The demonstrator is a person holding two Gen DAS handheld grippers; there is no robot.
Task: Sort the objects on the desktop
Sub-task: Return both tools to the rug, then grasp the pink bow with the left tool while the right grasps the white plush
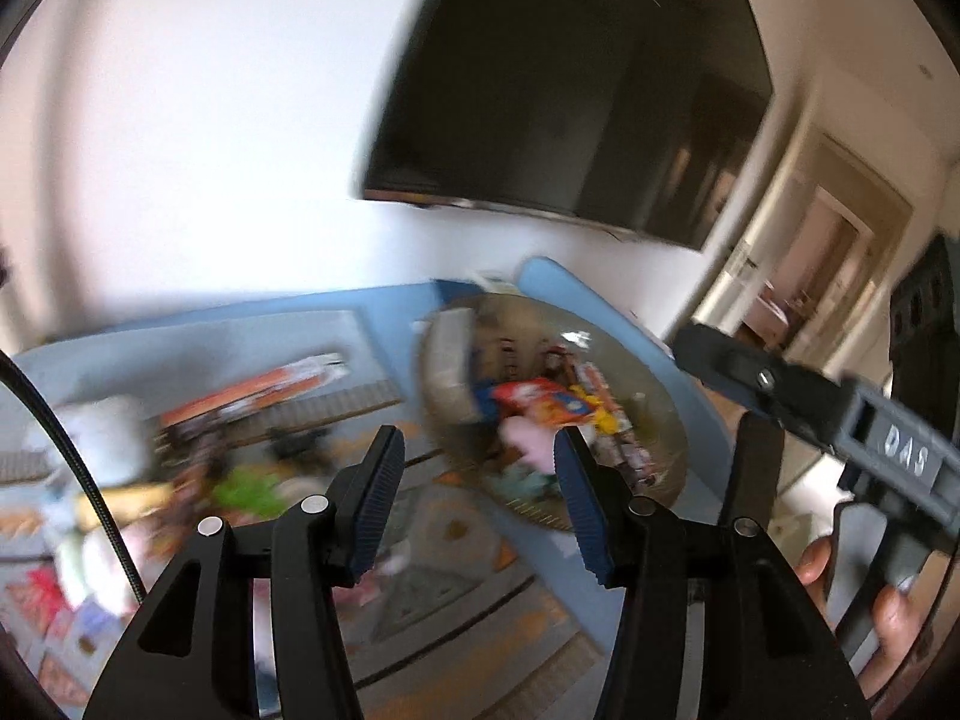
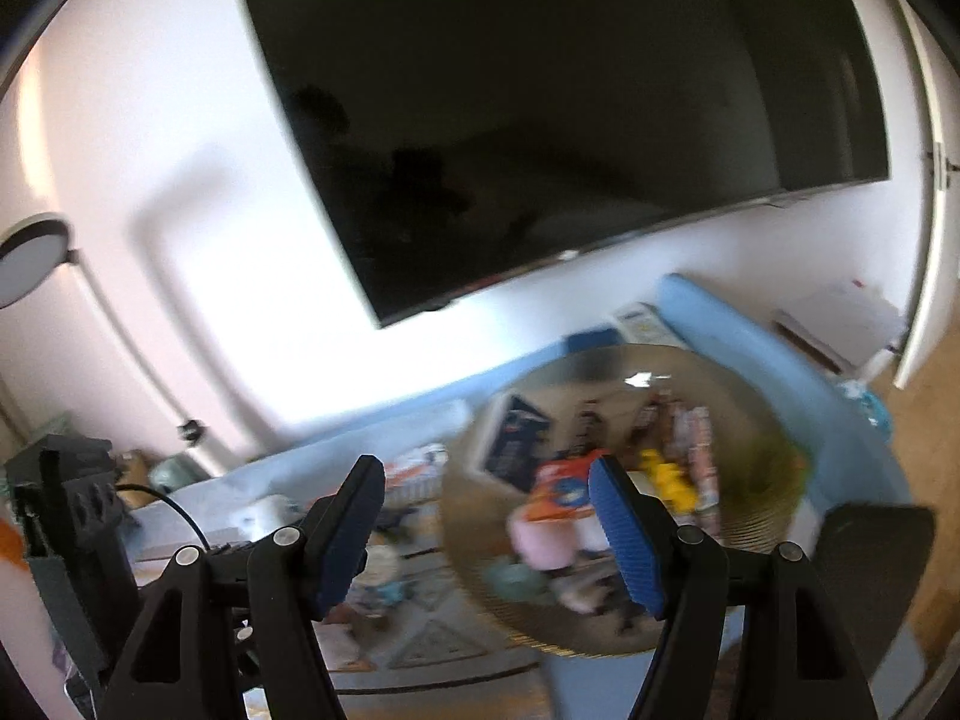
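Everything is motion-blurred. A round gold-tinted plate (image 1: 660, 420) lies on the blue table (image 1: 390, 330) and holds several items: an orange-red packet (image 1: 540, 399), a pink item (image 1: 528, 444) and yellow pieces (image 1: 603, 420). My left gripper (image 1: 477, 450) hovers open just left of the plate with nothing between its blue pads. In the right wrist view the same plate (image 2: 762, 468) shows the packet (image 2: 561, 483), the pink item (image 2: 540, 534) and a dark blue box (image 2: 516, 444). My right gripper (image 2: 487, 474) is open and empty at the plate's left rim.
Left of the plate lie an orange box (image 1: 258, 390), a green thing (image 1: 249, 489), a white object (image 1: 102, 438) and a patterned mat (image 1: 432, 546). A dark TV (image 1: 570, 90) hangs on the wall. A hand (image 1: 888, 612) holds the other gripper's grey body (image 1: 840, 420).
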